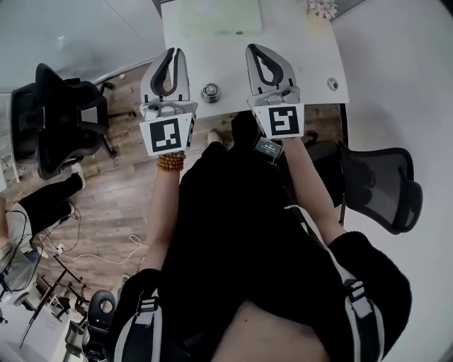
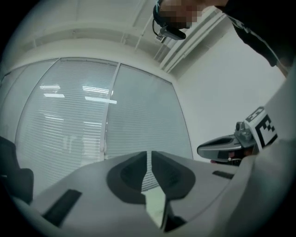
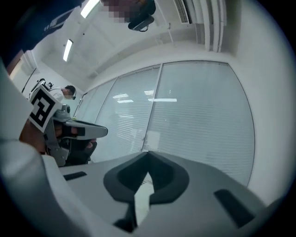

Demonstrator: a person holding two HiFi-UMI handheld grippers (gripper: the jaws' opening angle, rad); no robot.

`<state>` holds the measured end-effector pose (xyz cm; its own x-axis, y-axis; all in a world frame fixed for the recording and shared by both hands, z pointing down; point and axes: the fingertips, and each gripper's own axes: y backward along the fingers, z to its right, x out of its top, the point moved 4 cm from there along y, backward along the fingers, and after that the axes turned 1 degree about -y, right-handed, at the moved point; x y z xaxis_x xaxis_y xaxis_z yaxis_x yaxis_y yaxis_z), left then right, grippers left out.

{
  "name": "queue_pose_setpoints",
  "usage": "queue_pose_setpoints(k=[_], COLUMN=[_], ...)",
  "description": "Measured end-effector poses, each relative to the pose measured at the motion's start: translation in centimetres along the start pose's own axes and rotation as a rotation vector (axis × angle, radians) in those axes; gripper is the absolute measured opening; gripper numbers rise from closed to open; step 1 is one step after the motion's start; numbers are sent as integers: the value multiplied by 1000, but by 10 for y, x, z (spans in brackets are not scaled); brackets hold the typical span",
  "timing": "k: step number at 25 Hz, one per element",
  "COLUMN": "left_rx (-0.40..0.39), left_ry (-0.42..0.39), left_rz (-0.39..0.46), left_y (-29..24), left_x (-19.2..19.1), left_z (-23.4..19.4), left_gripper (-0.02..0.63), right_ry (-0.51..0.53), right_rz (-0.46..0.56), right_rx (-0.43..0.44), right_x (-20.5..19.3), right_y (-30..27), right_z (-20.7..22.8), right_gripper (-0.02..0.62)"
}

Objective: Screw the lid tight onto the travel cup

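While held level, the left gripper (image 1: 174, 53) and right gripper (image 1: 255, 49) are both clenched, empty. Silvery travel cup (image 1: 210, 92) stands on the far table (image 1: 318, 56).

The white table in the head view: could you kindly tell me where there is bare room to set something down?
The table is bare in the middle, between the green mat and the cup, and on the right, between the flowers and a small round piece. The far edge, with mat and flowers, is the crowded part.
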<state>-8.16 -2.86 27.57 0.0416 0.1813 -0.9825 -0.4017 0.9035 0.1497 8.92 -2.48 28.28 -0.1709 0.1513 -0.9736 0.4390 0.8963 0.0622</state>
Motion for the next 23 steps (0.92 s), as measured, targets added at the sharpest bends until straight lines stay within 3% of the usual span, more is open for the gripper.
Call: queue_pose_setpoints(k=[7,14,23], left_rx=[-27,-37,-49], left_ry=[18,9,-1], left_rz=[-23,-32,-51], left_y=[8,14,14], left_x=[-7,-9,-19], left_z=[6,10,18], left_gripper=[37,37,37], right_ry=[13,24,24], right_rz=[-89,-51,-107], right_rx=[-21,-4,13], right_x=[-18,-11,-27], right_y=[16,22,28], right_z=[7,4,9], right_gripper=[0,0,-1])
